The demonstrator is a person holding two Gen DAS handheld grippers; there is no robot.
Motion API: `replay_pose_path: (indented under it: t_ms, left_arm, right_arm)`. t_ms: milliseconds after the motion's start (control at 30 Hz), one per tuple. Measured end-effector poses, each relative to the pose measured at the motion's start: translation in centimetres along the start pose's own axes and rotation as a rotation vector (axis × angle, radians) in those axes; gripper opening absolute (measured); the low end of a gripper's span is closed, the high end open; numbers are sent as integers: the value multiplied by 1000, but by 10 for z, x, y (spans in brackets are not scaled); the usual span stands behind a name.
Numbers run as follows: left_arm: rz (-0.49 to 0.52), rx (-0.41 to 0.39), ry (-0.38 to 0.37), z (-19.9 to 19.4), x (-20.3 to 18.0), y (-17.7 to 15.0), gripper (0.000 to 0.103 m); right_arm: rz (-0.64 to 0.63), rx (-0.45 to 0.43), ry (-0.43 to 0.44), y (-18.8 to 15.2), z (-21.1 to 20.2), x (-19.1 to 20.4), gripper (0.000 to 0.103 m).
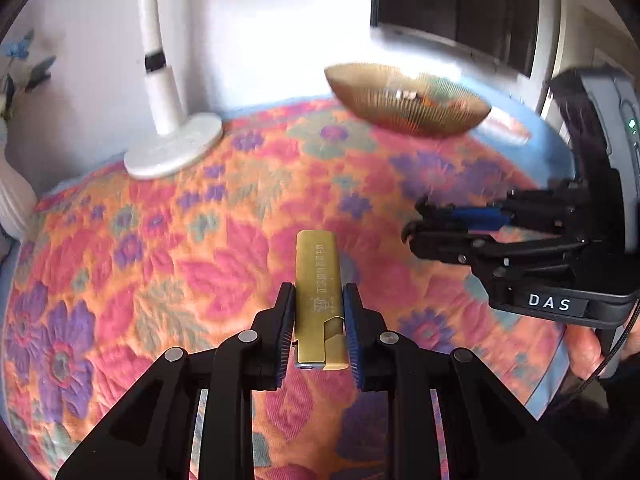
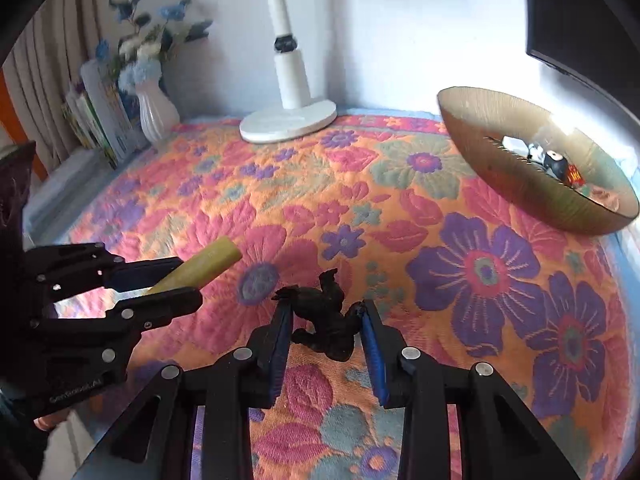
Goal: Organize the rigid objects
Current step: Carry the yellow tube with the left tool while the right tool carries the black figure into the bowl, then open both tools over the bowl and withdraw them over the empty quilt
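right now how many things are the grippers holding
2. The left gripper is shut on the gold bar; the right gripper is shut on the black figurine. The bowl holds more small items, some perhaps hidden.

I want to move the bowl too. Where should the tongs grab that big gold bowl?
Probably its thin rim: the gold bowl is far too wide to span. Come from above at the near edge, one finger inside and one outside, clear of the small things lying in it.
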State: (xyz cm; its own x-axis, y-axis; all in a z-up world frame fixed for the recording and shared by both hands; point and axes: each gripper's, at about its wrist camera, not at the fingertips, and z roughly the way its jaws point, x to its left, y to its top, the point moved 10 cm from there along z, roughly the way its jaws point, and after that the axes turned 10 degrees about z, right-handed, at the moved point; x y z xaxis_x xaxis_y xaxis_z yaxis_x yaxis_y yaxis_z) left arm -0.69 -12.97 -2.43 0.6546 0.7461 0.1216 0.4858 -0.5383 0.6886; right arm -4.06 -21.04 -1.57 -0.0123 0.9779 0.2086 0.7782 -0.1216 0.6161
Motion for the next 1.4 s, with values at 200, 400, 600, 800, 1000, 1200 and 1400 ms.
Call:
replay_pose_path:
  t_ms: [200,400,600,800,1000,1200,1400]
  left_arm:
    - [50,-188,-18,-33,-12,110,21]
    - [78,-339,-75,-43,-30,236,21]
    - [83,-230,-113,37,-51,266,21]
    - [62,-106,-176,113,-65,242,21]
    - [-8,-192,-141,97,-51,253,83]
    - [-48,-243,-109,32,-12,233,83]
    - [-68,-288,3,-52,21,196,83]
  right_arm:
    - [54,-184,-79,79,-83,-52,33]
    - [127,-333,-257,178,-154,-131,33]
    - [201,-235,-334,211,-113,-196,33]
    - [293,-100,-347,187,-56,-248,33]
    - [308,-156,-389,200,-61,-266,55]
    - [317,-175,-261,180,-87,-231,55]
    - [200,-164,-74,161,-105,-127,58]
